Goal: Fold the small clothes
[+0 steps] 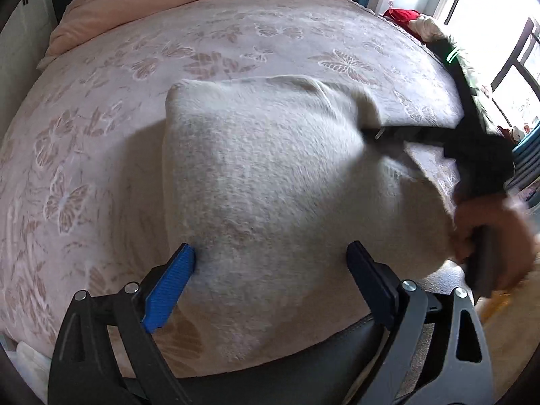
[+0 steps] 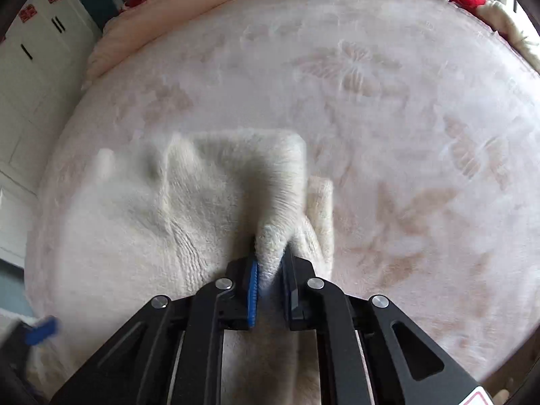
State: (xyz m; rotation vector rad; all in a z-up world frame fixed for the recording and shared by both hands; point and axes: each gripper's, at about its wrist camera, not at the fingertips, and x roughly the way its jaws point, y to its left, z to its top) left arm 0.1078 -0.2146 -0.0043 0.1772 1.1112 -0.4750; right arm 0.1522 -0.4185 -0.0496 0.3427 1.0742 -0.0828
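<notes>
Left wrist view: the fuzzy cream garment (image 1: 270, 182) lies mid-frame on a pink butterfly-patterned bedspread (image 1: 101, 101). The left gripper (image 1: 270, 263) has its fingers spread wide over the near hem.

Right wrist view: the right gripper (image 2: 270, 270) pinches a bunched fold of that fleecy knit at lower centre.

daylight from window (image 1: 499, 17) — glare | motion blur | fisheye-warped edges
</notes>
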